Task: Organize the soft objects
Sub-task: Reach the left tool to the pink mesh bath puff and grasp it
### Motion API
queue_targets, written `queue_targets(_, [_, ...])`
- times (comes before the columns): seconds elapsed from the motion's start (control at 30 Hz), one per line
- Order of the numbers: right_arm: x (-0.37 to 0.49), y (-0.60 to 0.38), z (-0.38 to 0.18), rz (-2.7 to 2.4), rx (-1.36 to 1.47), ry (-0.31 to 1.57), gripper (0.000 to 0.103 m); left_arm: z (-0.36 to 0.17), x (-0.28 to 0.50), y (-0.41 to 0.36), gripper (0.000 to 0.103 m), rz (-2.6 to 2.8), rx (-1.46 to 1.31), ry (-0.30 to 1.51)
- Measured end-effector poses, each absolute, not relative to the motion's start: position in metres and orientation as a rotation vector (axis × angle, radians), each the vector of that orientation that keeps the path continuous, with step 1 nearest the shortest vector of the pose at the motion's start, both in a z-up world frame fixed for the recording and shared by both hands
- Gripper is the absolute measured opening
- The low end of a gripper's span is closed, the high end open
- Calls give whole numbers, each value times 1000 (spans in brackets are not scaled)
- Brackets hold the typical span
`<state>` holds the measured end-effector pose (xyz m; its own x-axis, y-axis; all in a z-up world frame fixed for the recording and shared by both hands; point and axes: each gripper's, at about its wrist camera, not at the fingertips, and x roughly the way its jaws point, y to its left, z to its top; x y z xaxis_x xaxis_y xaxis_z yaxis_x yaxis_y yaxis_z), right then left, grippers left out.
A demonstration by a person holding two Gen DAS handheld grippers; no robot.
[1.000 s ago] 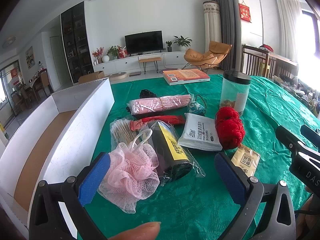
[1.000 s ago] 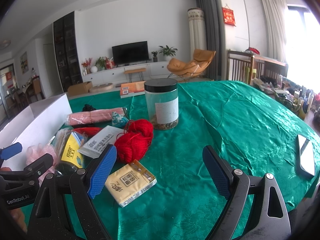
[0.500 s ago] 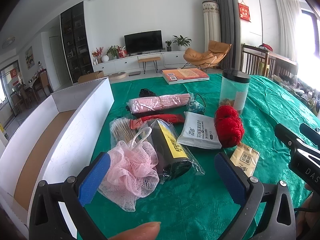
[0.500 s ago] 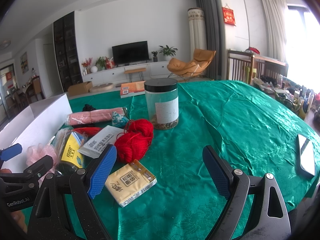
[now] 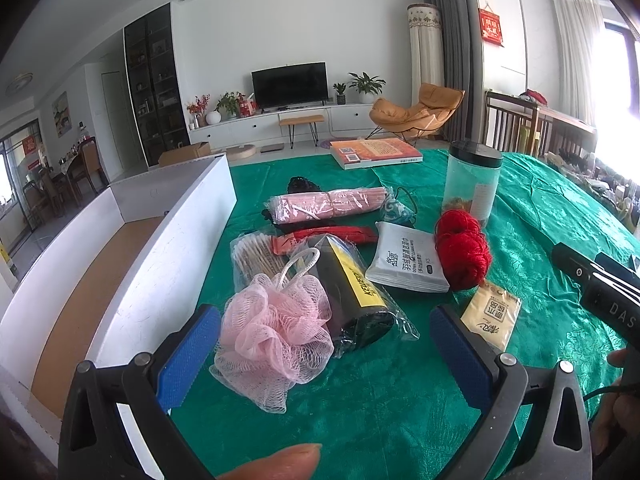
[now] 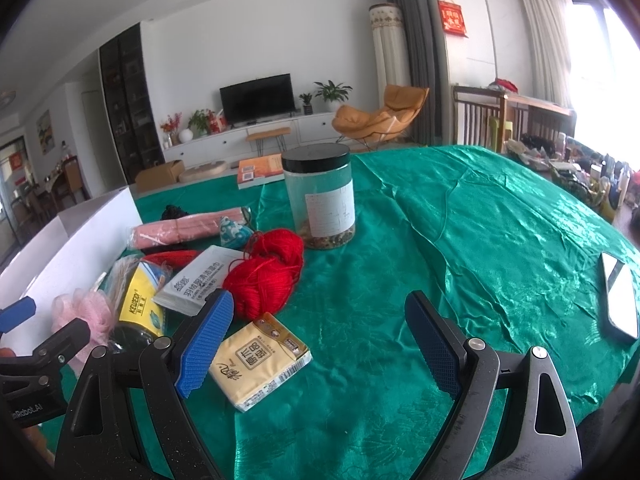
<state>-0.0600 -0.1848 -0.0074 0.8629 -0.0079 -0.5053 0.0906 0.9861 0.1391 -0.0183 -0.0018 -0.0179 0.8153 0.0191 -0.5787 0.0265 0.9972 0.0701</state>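
A pink mesh bath puff (image 5: 274, 330) lies on the green tablecloth just ahead of my open left gripper (image 5: 324, 354), near its left finger. Beside the puff are a black and yellow bagged roll (image 5: 352, 292), a white wipes pack (image 5: 410, 262), red yarn (image 5: 464, 250), a yellow tissue pack (image 5: 490, 316) and a pink wrapped bundle (image 5: 326, 208). My right gripper (image 6: 320, 338) is open and empty, with the tissue pack (image 6: 260, 360) by its left finger and the yarn (image 6: 266, 274) beyond.
A long white box (image 5: 132, 264) with a brown floor runs along the table's left side. A clear jar with a black lid (image 6: 319, 196) stands mid-table. A book (image 5: 376, 152) lies at the far edge. A phone (image 6: 620, 300) lies at the right.
The left gripper has eased slightly back and up, so the objects sit a little farther away. The right gripper has barely moved. Both stay open.
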Motion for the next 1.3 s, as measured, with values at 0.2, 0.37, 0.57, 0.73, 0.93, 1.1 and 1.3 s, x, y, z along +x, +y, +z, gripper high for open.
queue_targets(0.2, [-58, -211, -14, -84, 298, 563, 90, -32, -27, 16, 103, -23, 76, 667])
queue_targets(0.37, [-57, -218, -18, -90, 342, 591, 90, -62, -32, 19, 103, -65, 93, 767])
queue_targets(0.57, [-54, -220, -20, -74, 354, 611, 90, -92, -19, 21, 103, -61, 73, 877])
queue_targets(0.73, [-52, -224, -25, -67, 382, 637, 90, -106, 10, 21, 103, -73, 30, 963])
queue_targets(0.93, [-44, -212, -28, 10, 359, 678, 90, -107, 56, 25, 103, -15, -2, 974])
queue_targets(1.1, [-43, -181, -25, 64, 214, 688, 90, -108, 81, 27, 103, -26, 2, 959])
queue_targets(1.3, [-43, -168, -26, 83, 149, 699, 90, -108, 89, 29, 103, -35, 1, 951])
